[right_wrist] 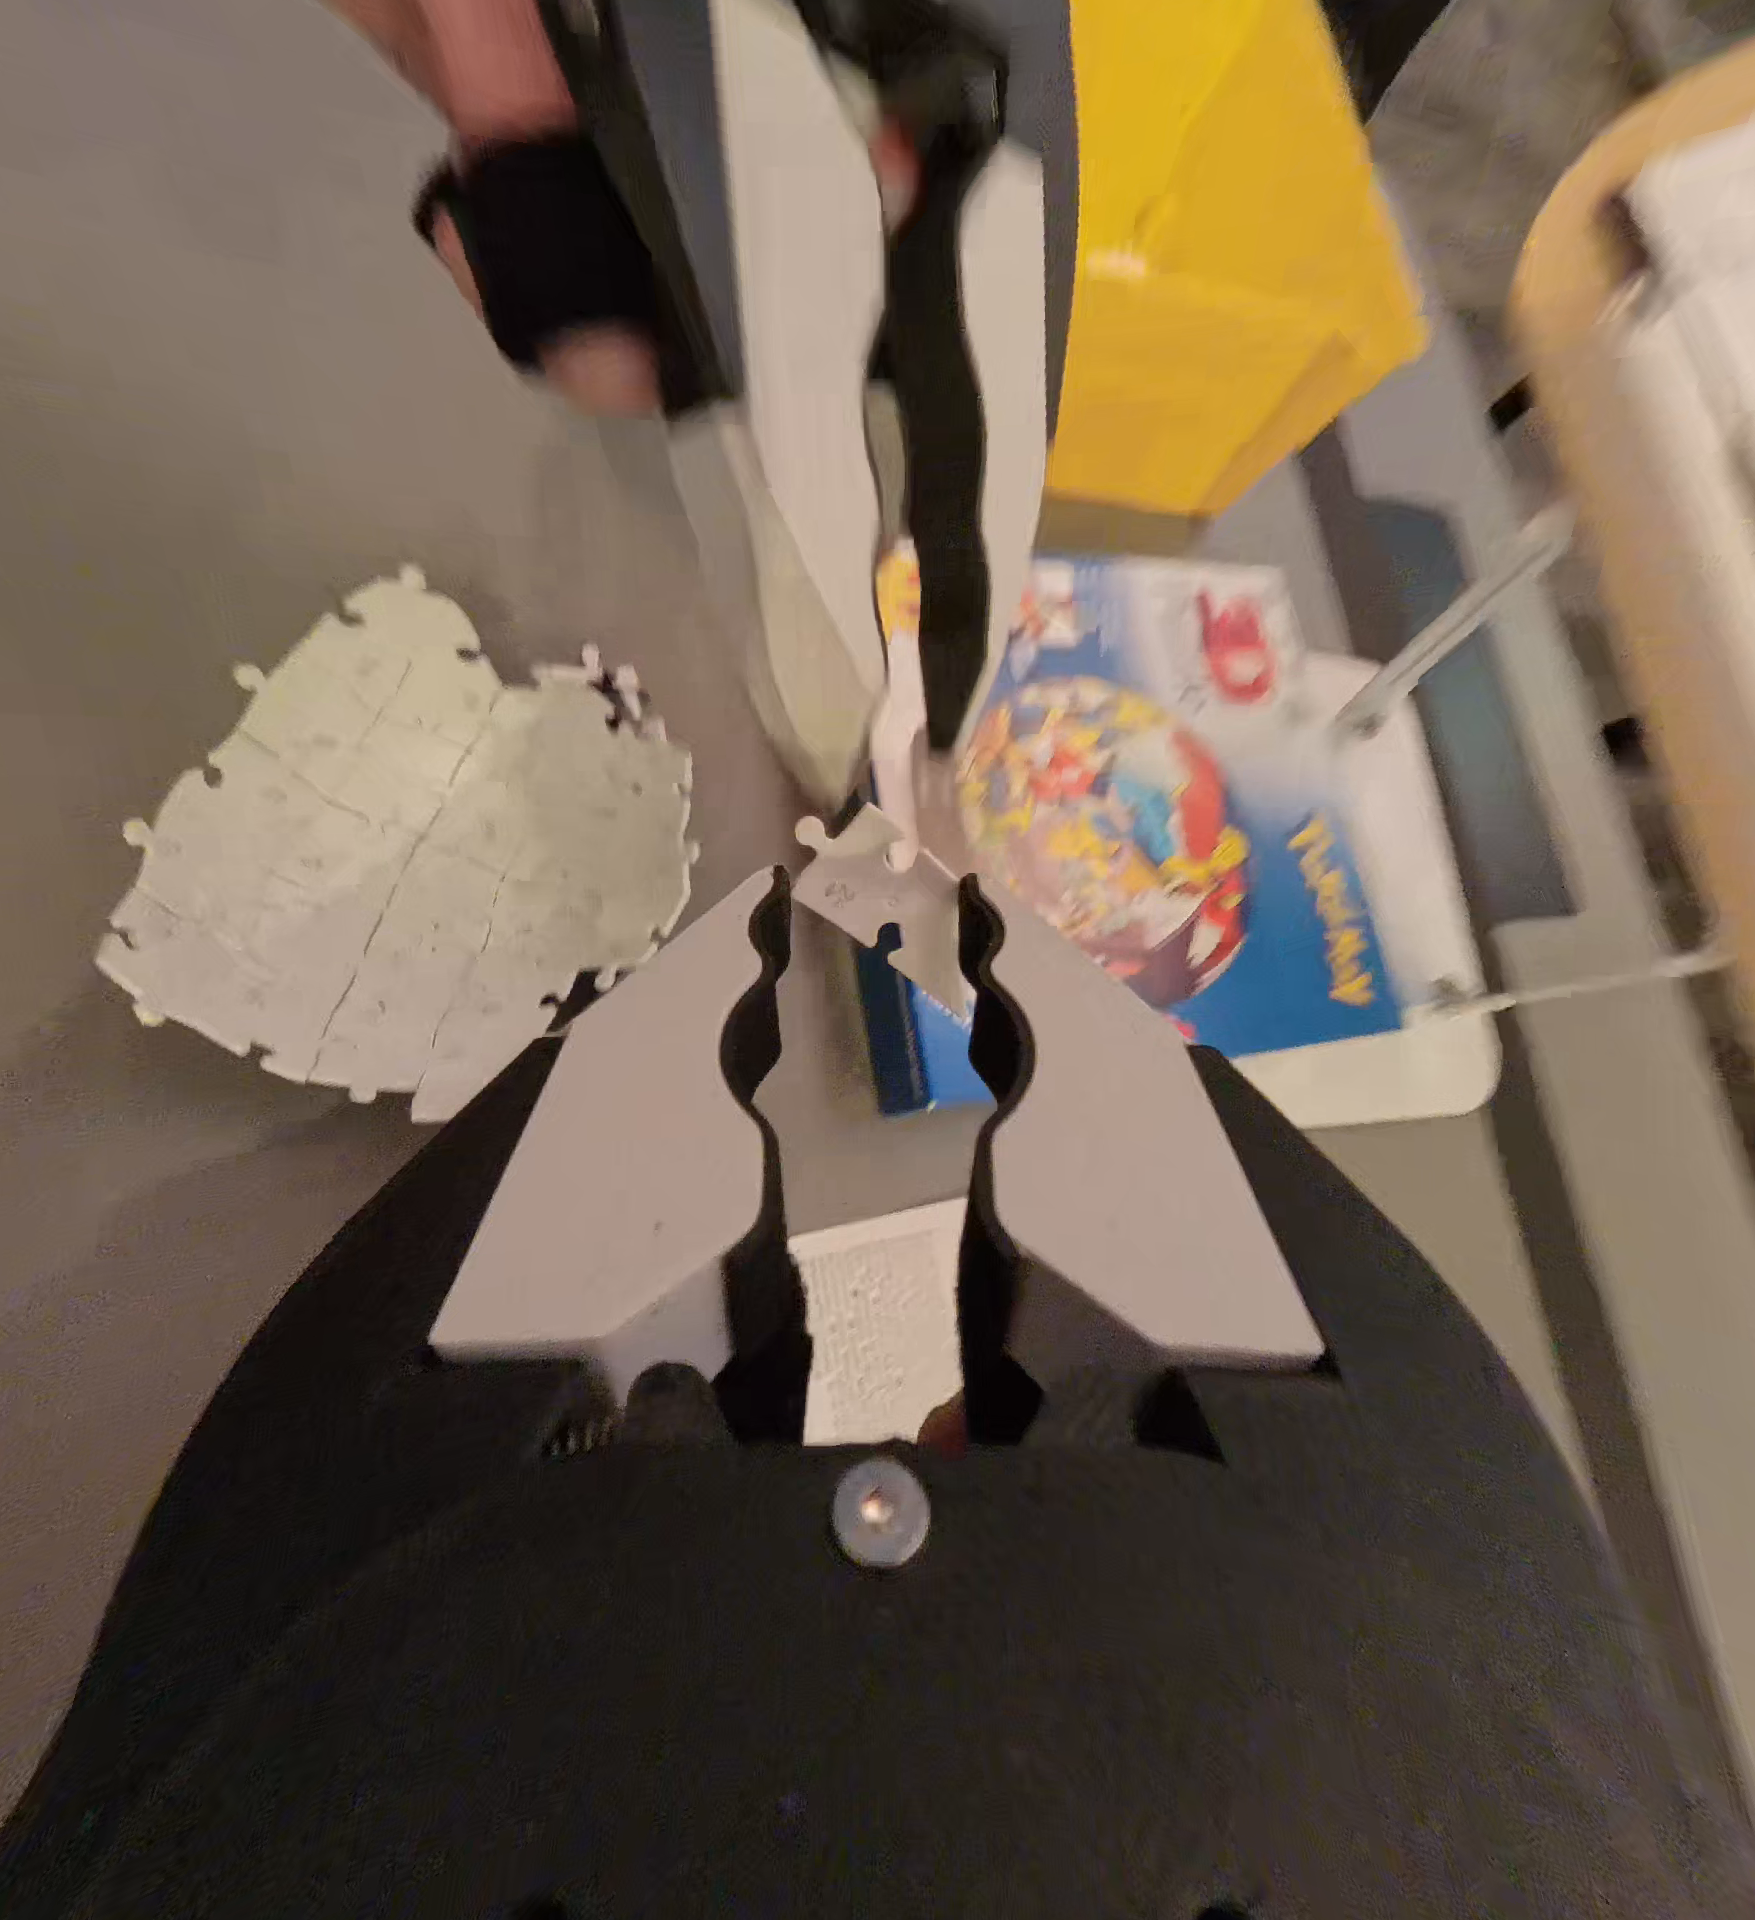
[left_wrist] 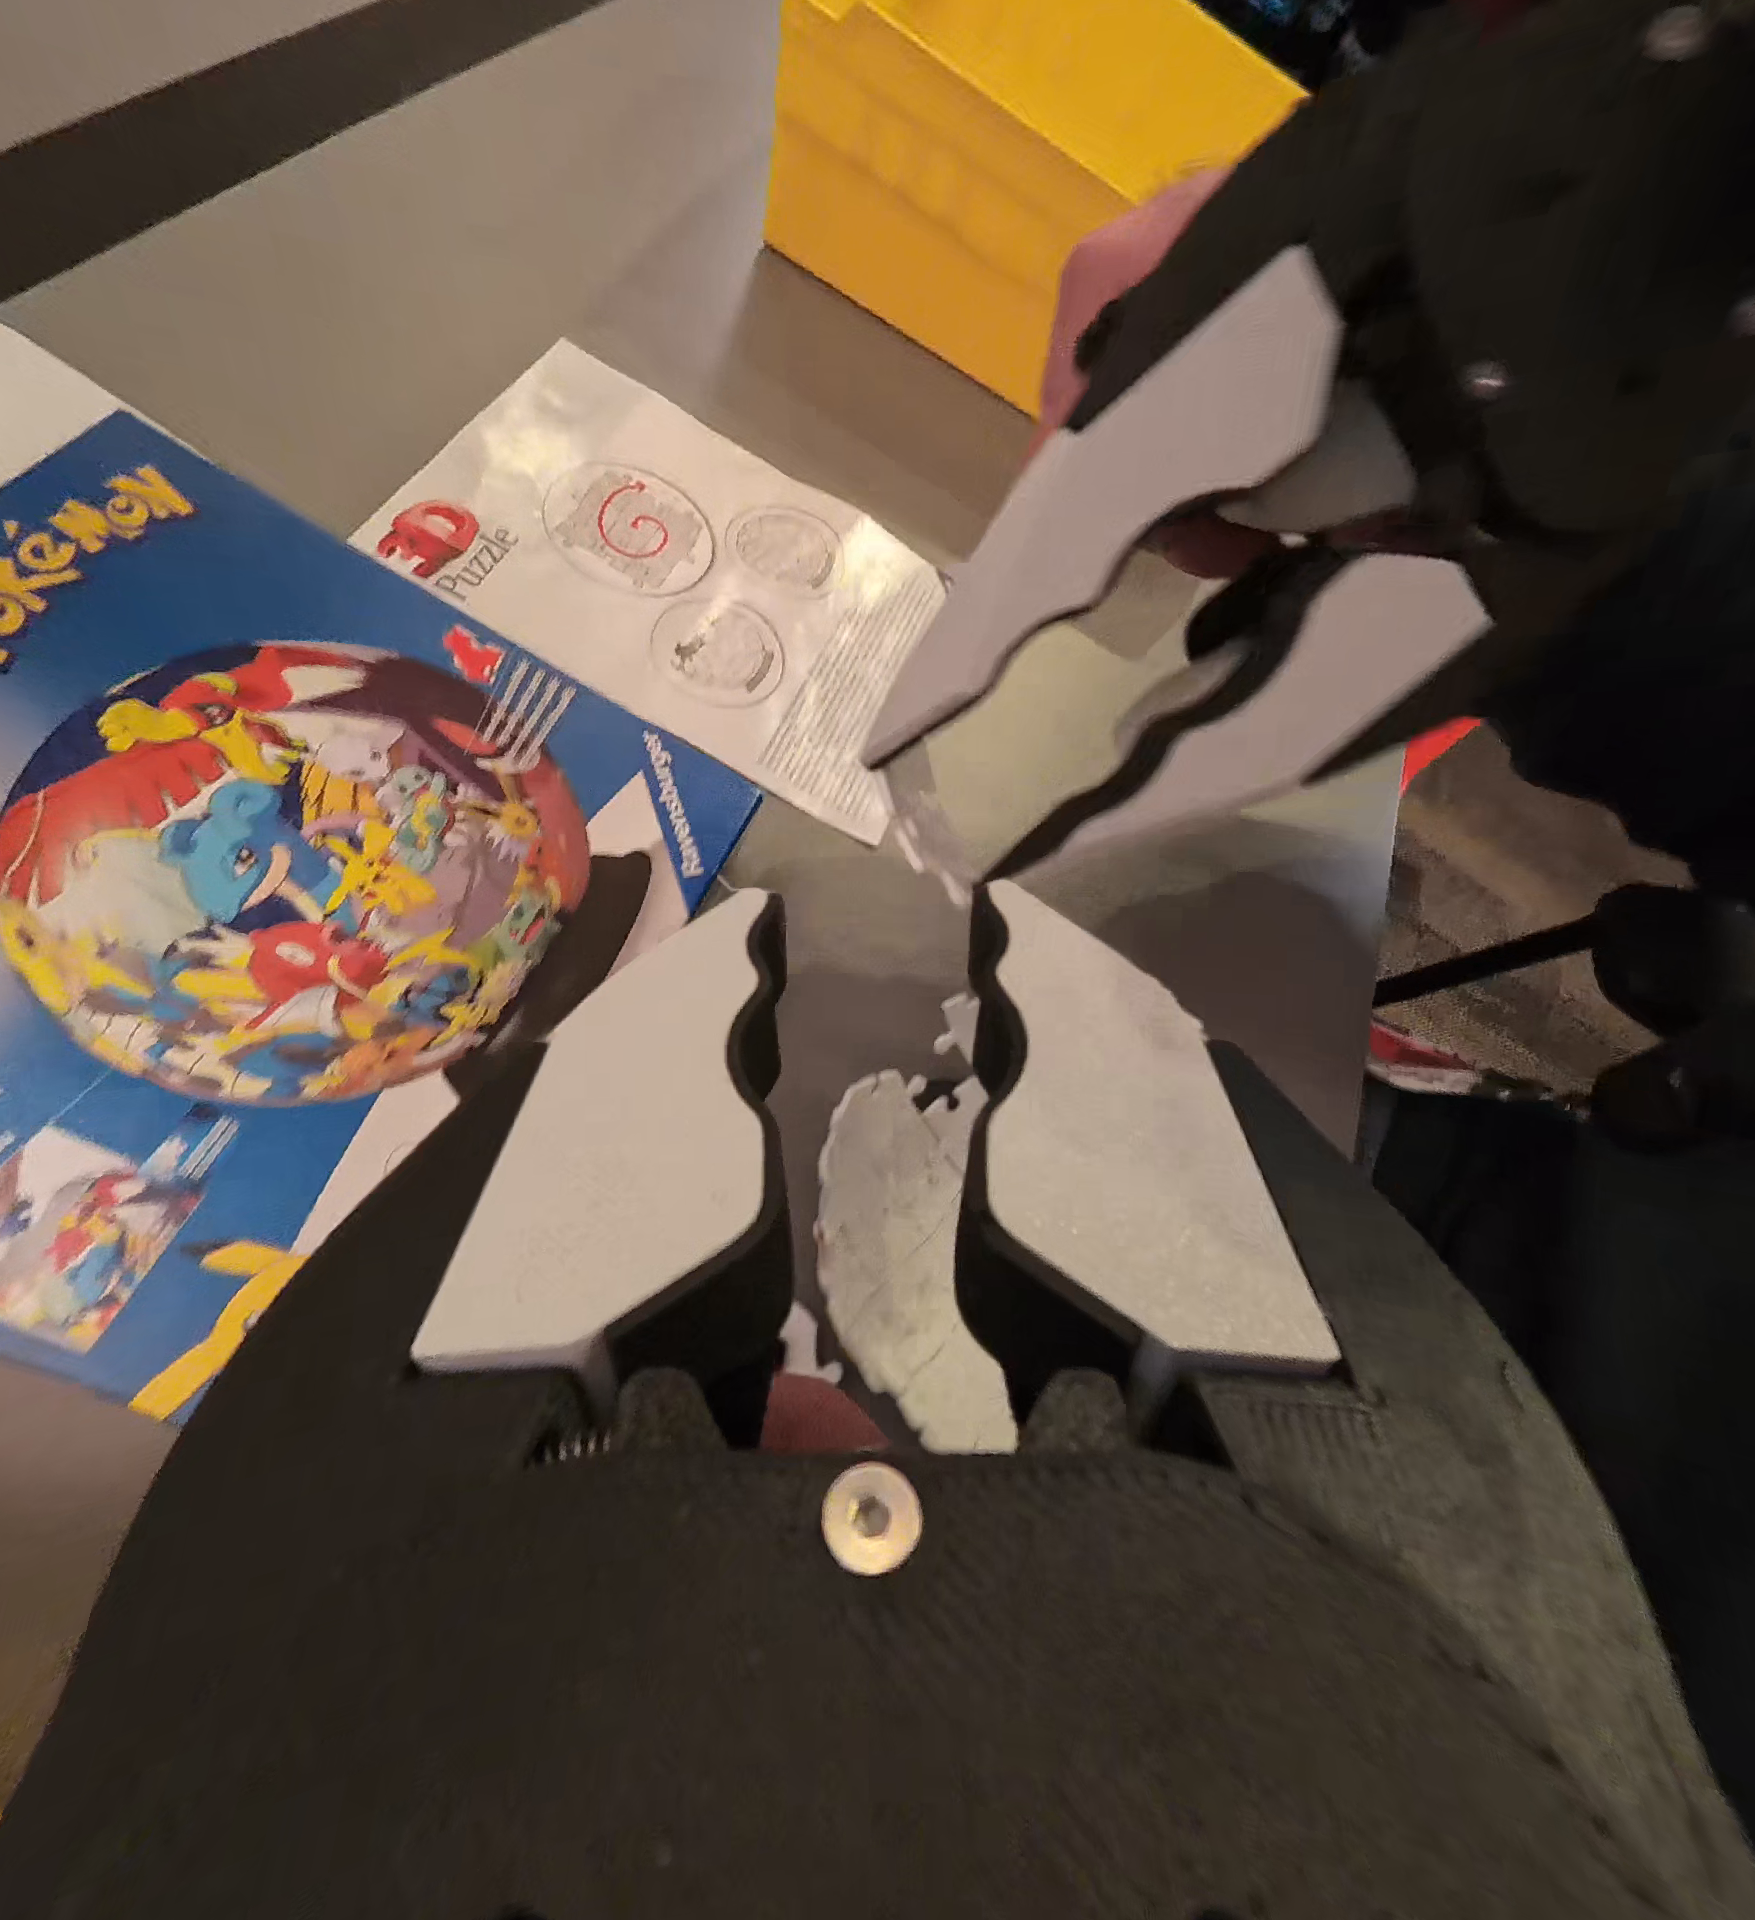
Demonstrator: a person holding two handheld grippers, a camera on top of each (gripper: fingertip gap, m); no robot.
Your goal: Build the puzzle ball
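1. Left wrist view: the left gripper has its fingers set narrowly apart, pinching a curved puzzle section between them, white back showing, held above the grey table.
2. Right wrist view: the right gripper pinches a single puzzle piece at its fingertips, white side towards the camera.
3. The two grippers meet tip to tip, and the single piece is just beside the edge of the held section; blur hides whether they touch.
4. A larger assembled section lies on the table, white side up, to the left of the right gripper.
5. The blue puzzle box lies flat on the table, with a white instruction sheet beside it.
6. A yellow box stands farther back on the table.
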